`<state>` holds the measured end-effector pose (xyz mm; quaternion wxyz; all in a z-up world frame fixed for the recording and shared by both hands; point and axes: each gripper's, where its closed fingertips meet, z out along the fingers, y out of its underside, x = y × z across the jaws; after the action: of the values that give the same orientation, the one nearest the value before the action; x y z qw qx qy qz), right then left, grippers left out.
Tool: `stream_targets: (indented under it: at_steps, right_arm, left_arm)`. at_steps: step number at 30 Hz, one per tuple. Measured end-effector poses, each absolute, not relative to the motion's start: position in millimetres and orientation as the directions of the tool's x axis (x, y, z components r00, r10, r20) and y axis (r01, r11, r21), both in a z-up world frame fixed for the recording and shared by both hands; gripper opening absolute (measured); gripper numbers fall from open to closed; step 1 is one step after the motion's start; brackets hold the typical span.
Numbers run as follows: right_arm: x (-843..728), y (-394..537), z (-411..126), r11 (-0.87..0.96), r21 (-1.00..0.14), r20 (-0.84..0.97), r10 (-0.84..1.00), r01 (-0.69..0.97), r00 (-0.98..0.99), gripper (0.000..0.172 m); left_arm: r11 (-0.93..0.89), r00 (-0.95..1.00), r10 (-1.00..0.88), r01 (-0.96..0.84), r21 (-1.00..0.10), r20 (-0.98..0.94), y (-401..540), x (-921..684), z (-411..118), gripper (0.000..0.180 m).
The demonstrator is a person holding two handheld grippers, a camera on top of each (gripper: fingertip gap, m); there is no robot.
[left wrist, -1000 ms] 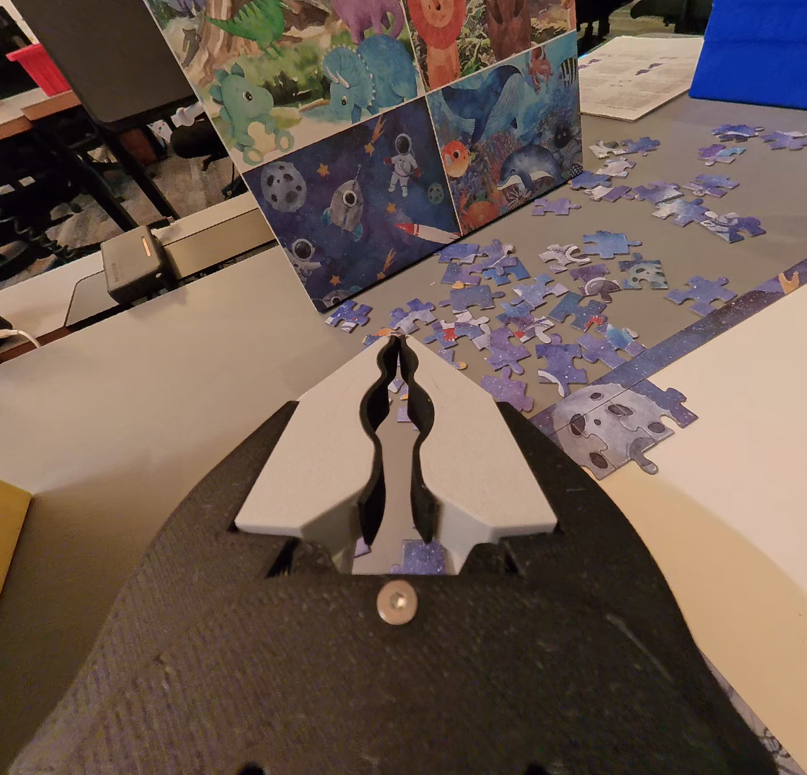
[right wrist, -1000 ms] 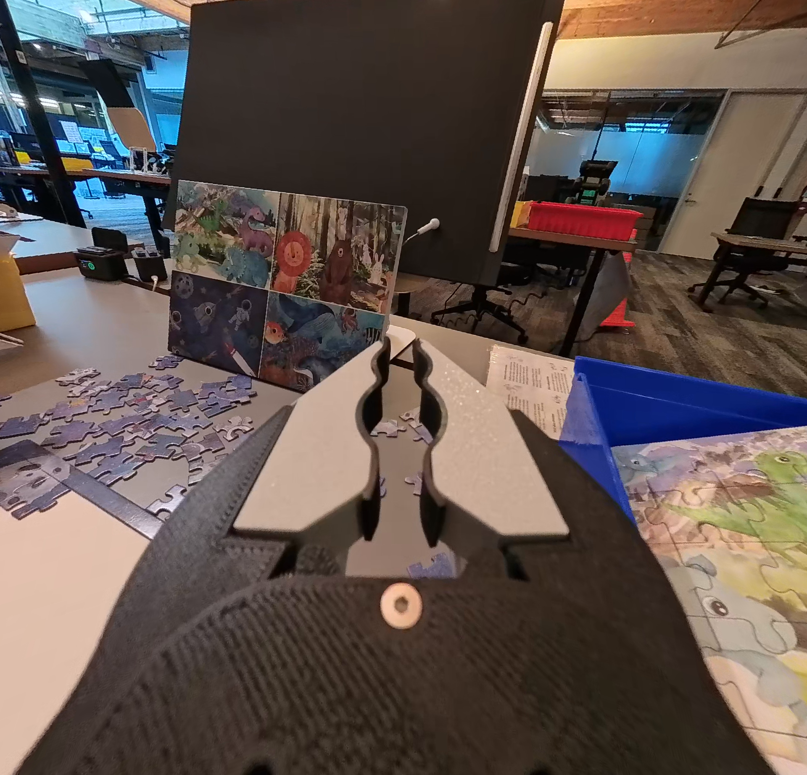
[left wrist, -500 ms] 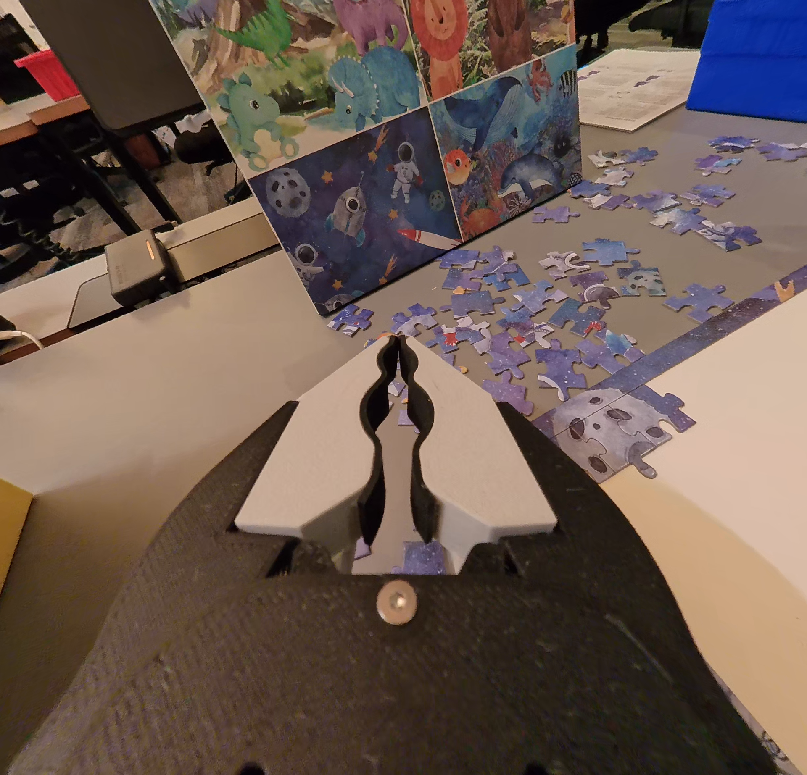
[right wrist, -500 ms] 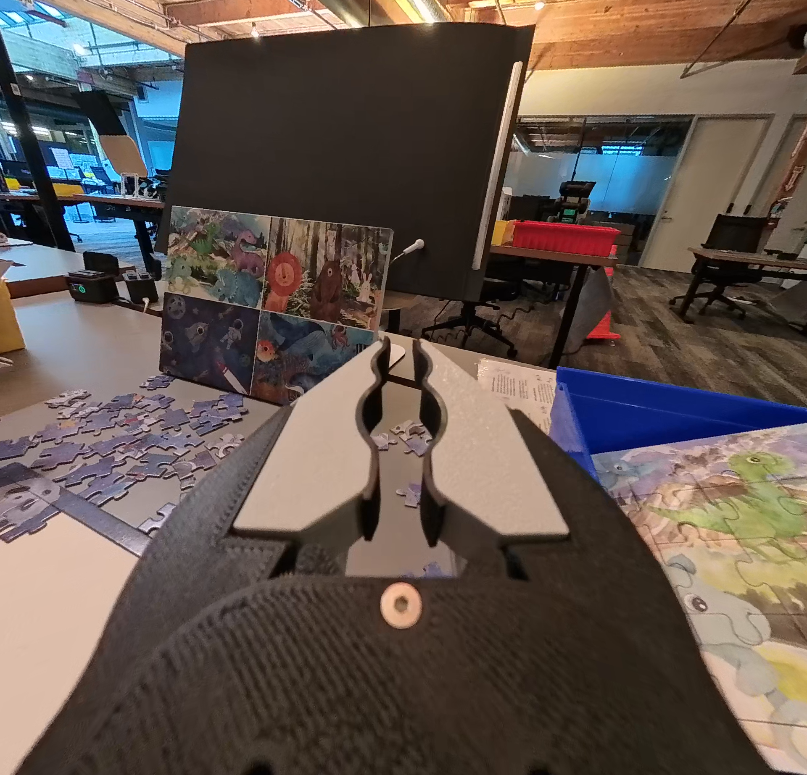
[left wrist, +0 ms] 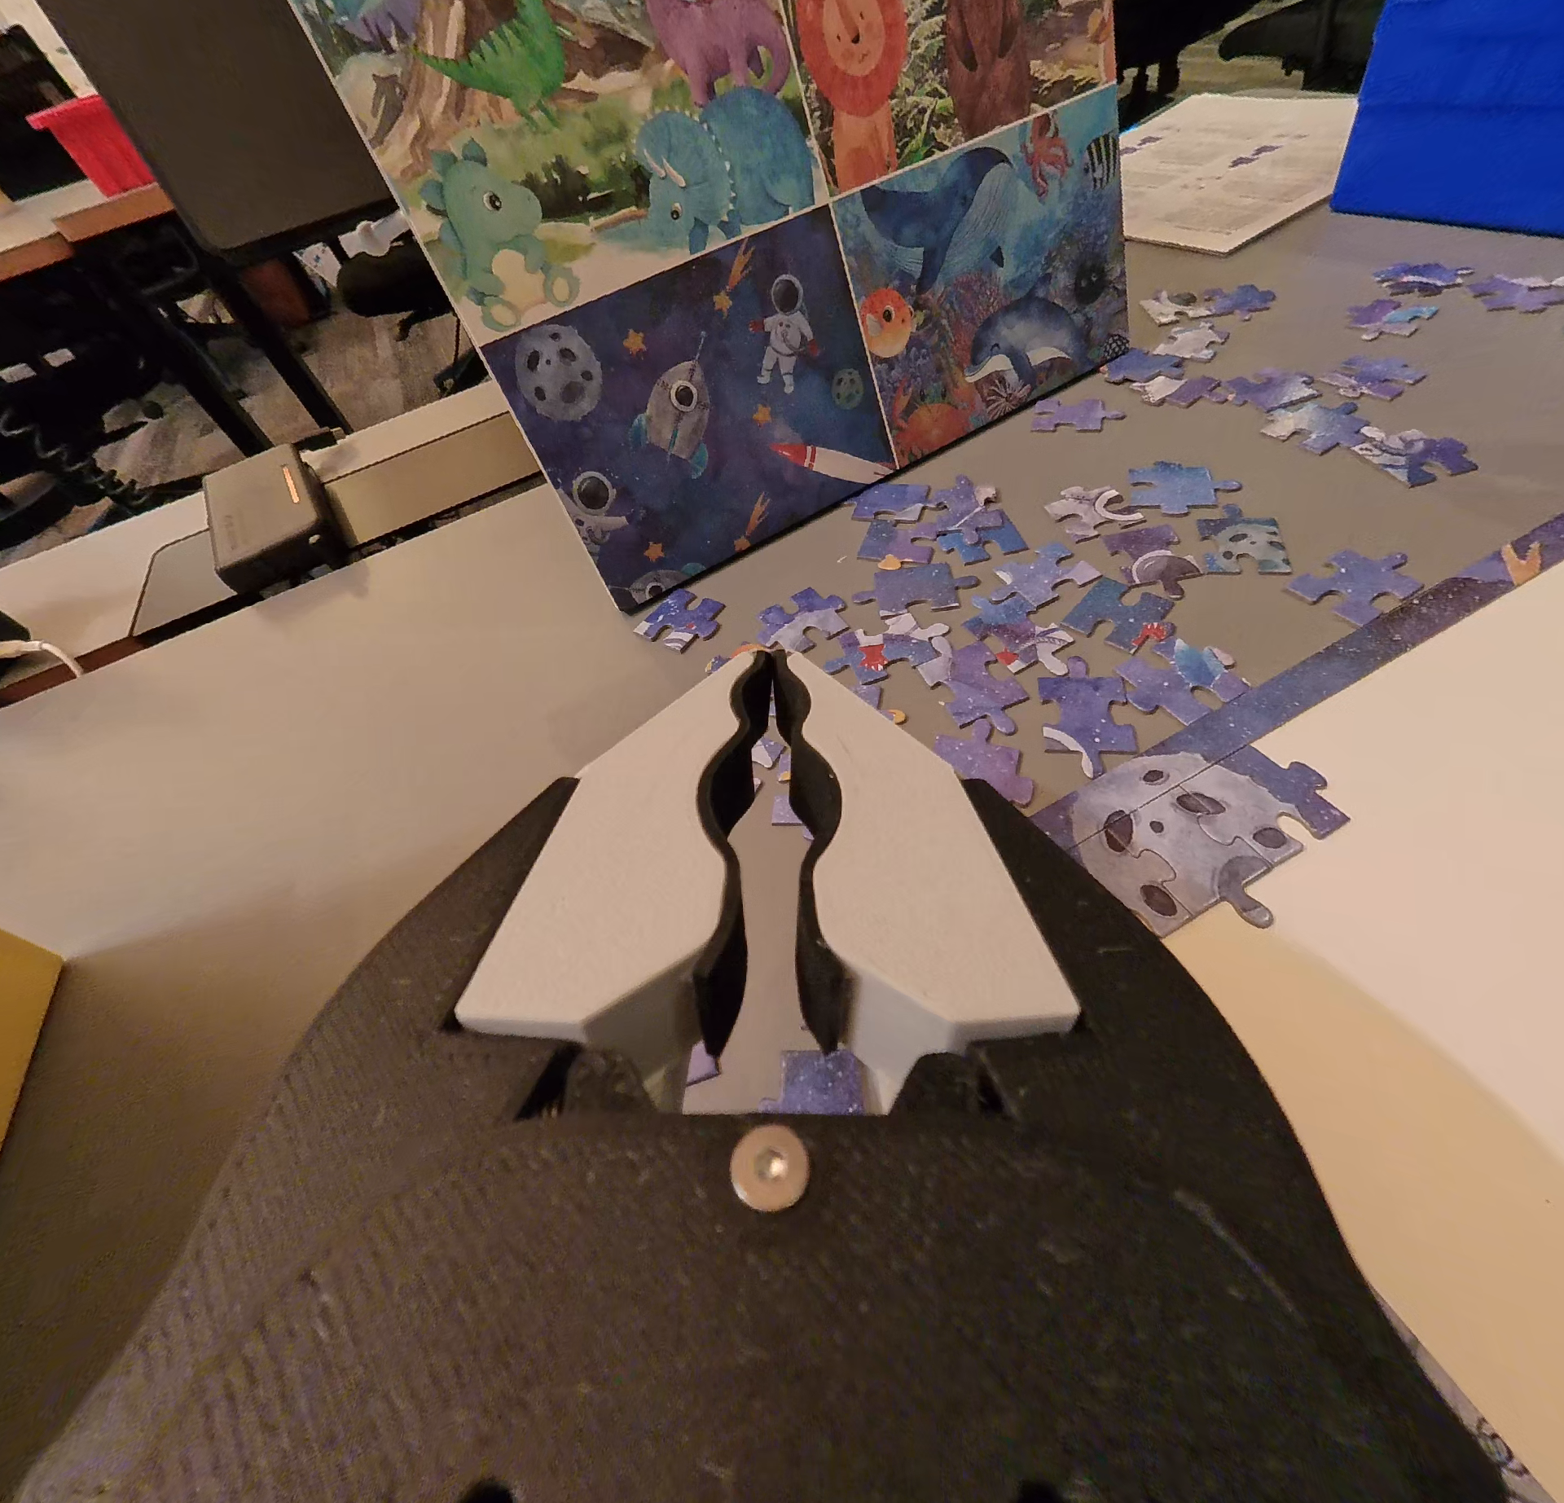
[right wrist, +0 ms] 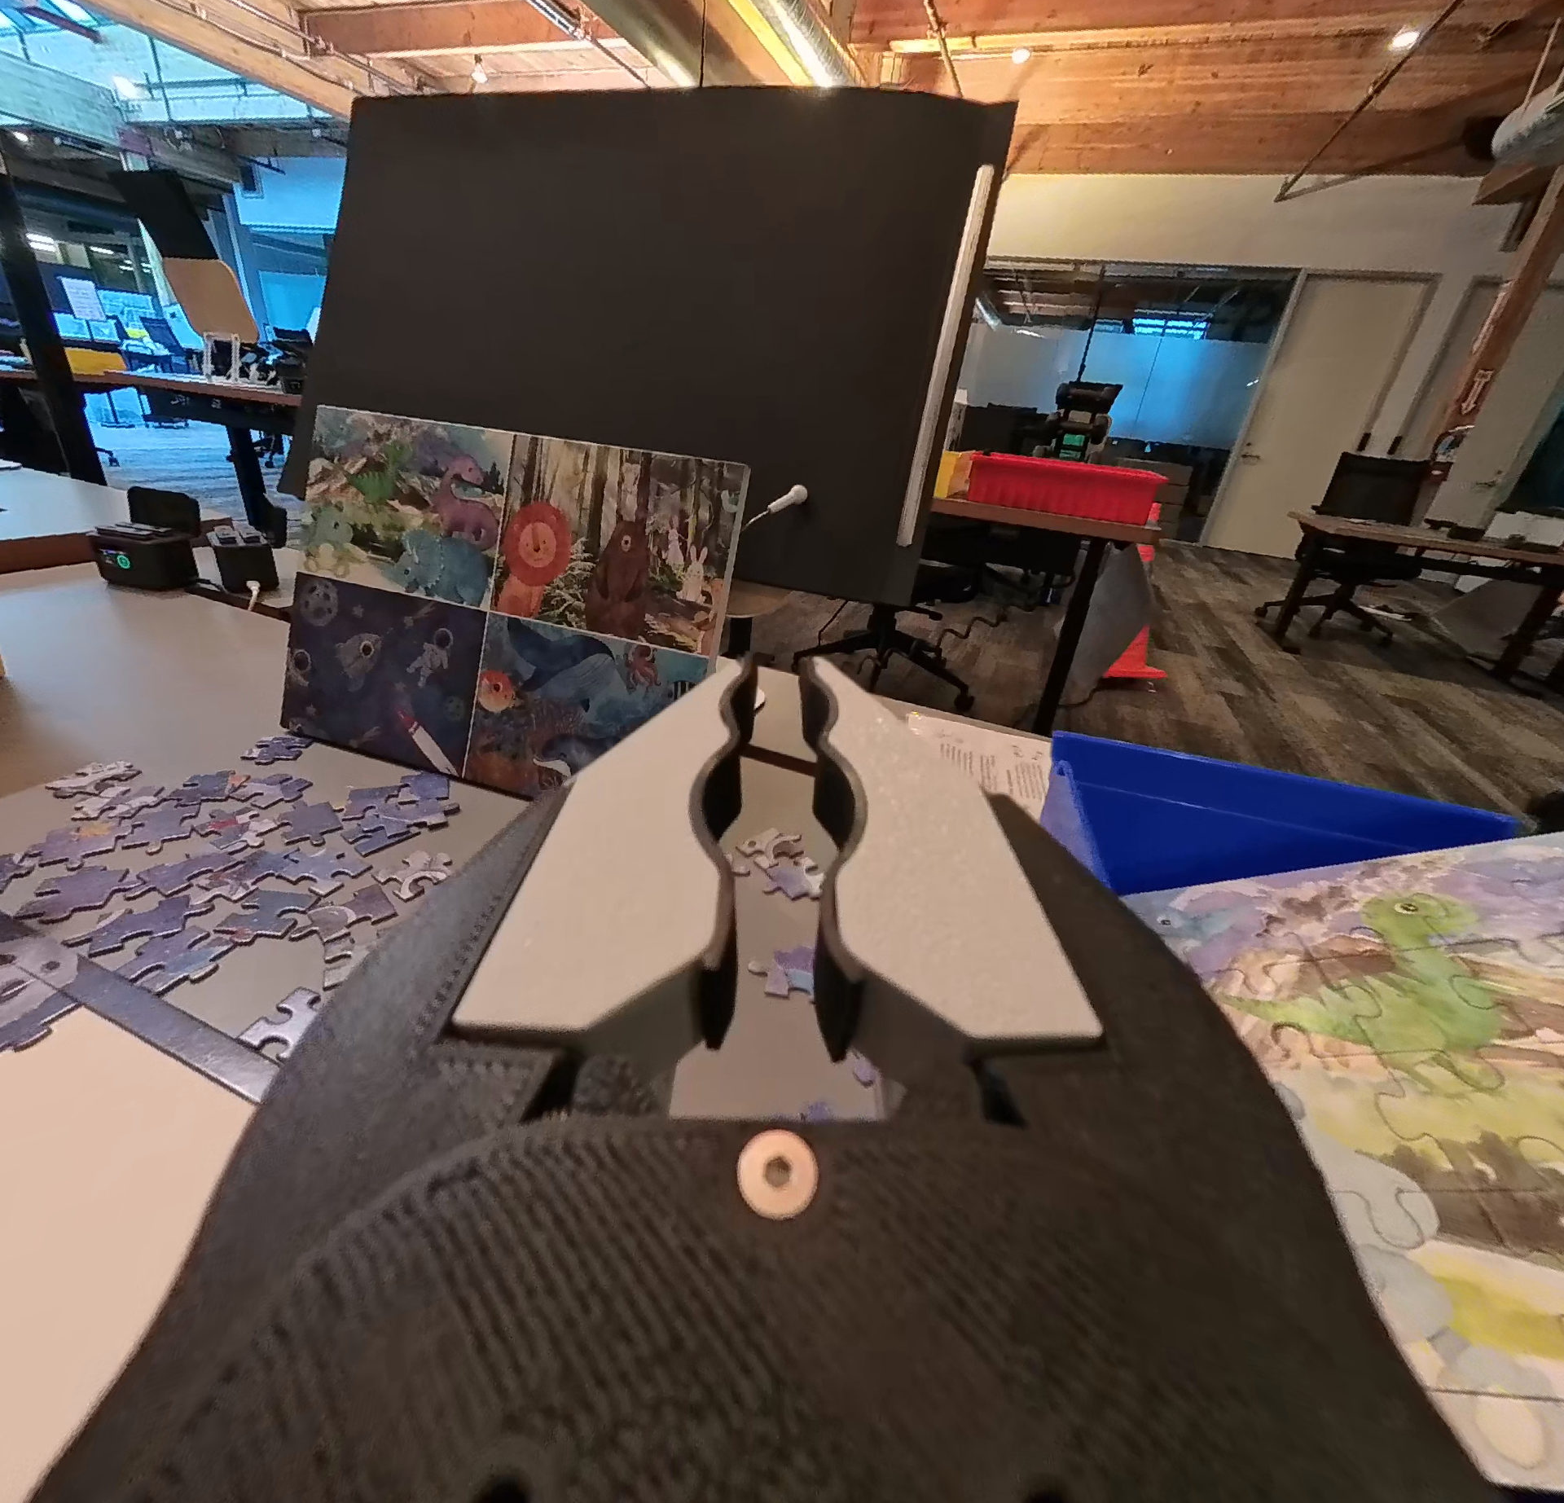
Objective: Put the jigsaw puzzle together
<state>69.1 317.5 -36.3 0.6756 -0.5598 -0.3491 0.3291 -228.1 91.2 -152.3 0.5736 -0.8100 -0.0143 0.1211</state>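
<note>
My left gripper (left wrist: 772, 660) is shut, its fingertips touching with nothing seen between them. It hovers over the near edge of a scatter of loose purple-blue puzzle pieces (left wrist: 1049, 616) on the grey table (left wrist: 355, 743). A joined grey moon section (left wrist: 1176, 836) lies at its right, on the edge of a white board (left wrist: 1396, 870). My right gripper (right wrist: 774, 668) is open and empty, raised above the table, with a few loose pieces (right wrist: 779, 857) under its fingers. The same scatter of pieces shows at the left of the right wrist view (right wrist: 212, 853).
A picture board with animal and space scenes (left wrist: 762, 235) stands upright behind the pieces, also in the right wrist view (right wrist: 508, 607). A blue bin (right wrist: 1269, 819), a finished dinosaur puzzle (right wrist: 1396, 1081) and a printed sheet (right wrist: 990, 756) lie at the right. A black panel (right wrist: 660, 320) stands behind. The gap from one gripper's tips to the other's is roughly 40 cm. The joined grey moon section (left wrist: 1176, 836) sits 12 cm or so from the ends of my left fingers.
My right gripper has tilted upward, so more ceiling shows; its jaws stay apart. My left gripper has drifted only slightly and stays shut.
</note>
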Motion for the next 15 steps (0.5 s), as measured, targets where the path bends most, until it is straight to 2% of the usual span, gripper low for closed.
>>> stream_targets:
  at_steps: [12,15]
  right_arm:
    - [67.2,316.6,-37.6,0.171,-0.985,0.13,0.829,-0.024,0.544,0.009]
    - [61.9,321.7,-50.3,0.117,-0.993,0.117,0.836,0.033,0.535,0.021]
  left_arm:
    - [-0.345,0.97,0.161,-0.117,-0.931,-0.182,91.3,-228.0,-153.0,0.0]
    - [-0.344,0.97,0.161,-0.116,-0.932,-0.18,91.5,-228.1,-153.0,0.0]
